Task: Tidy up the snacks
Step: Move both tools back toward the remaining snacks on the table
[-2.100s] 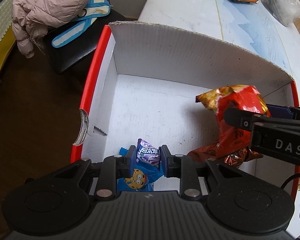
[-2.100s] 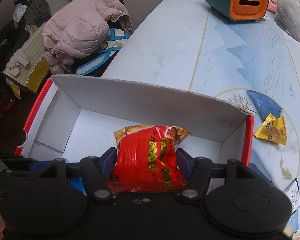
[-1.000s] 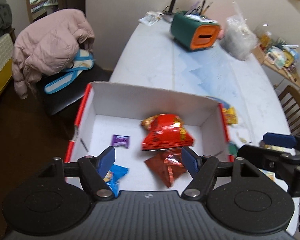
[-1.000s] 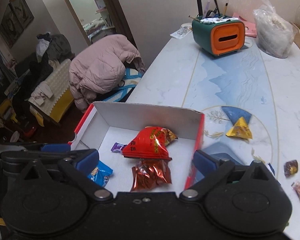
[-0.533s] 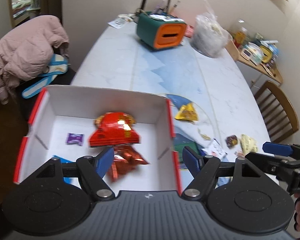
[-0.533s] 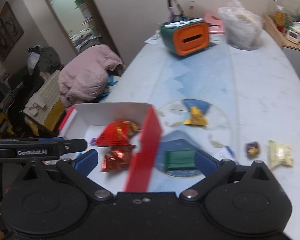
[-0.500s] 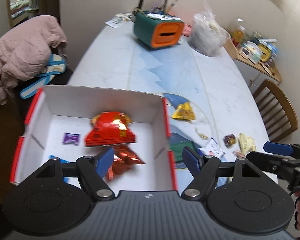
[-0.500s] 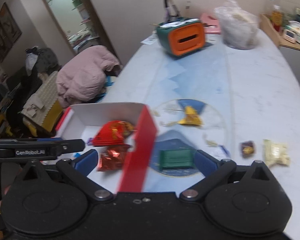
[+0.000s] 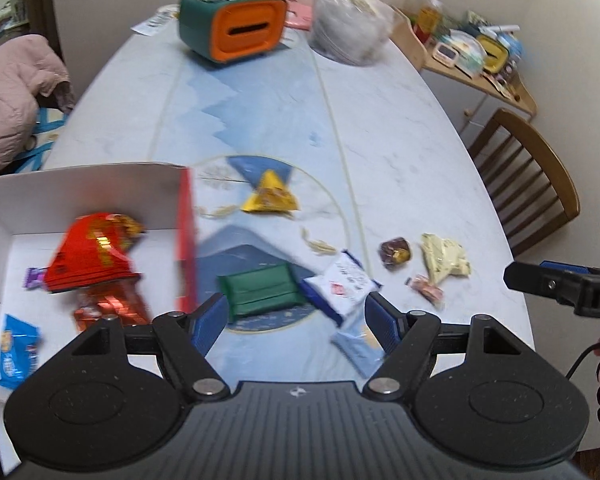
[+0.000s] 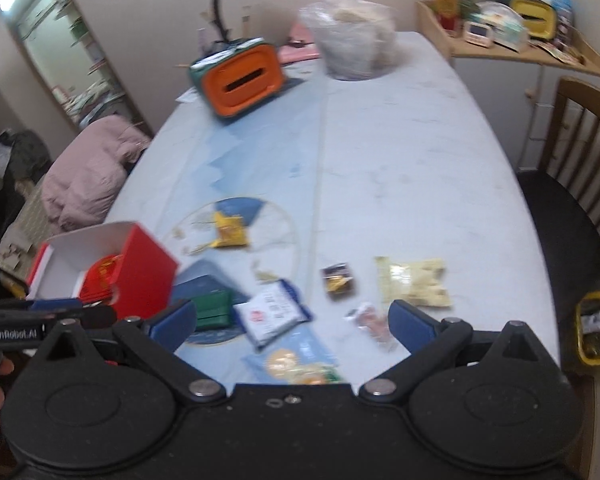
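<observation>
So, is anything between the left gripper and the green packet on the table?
Nothing visible. The left gripper is open and empty, and the green packet lies flat just ahead of it, beside the red box wall; a white-and-blue packet touches its right edge.

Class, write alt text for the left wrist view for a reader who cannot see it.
The open left gripper hangs empty over a green packet and a white packet on a marbled table. To its left, a red-sided box holds a red snack bag.
</observation>
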Demonstrator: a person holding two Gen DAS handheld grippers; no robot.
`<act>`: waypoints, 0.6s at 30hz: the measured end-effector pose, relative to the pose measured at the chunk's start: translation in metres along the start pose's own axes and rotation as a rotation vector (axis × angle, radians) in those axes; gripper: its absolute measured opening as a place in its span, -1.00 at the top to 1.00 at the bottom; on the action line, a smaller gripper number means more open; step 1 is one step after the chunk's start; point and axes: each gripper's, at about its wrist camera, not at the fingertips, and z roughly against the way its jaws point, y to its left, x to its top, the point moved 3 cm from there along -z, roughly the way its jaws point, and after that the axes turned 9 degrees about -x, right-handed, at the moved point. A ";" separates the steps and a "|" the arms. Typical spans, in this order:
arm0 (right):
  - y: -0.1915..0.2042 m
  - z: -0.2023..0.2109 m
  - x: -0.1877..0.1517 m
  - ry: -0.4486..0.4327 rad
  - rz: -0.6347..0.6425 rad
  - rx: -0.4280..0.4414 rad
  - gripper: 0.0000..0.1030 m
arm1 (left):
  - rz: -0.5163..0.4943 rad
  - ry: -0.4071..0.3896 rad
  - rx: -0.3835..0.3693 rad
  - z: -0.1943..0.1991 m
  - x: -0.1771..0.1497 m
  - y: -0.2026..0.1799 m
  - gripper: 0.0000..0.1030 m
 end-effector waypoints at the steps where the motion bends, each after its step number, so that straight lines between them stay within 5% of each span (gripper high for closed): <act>1: -0.009 -0.003 0.001 0.004 -0.009 -0.009 -0.98 | -0.003 0.006 0.001 -0.006 0.001 -0.006 -0.46; 18: -0.094 -0.072 0.000 0.094 0.016 -0.017 -0.80 | 0.032 0.075 0.009 -0.104 0.031 -0.063 -0.46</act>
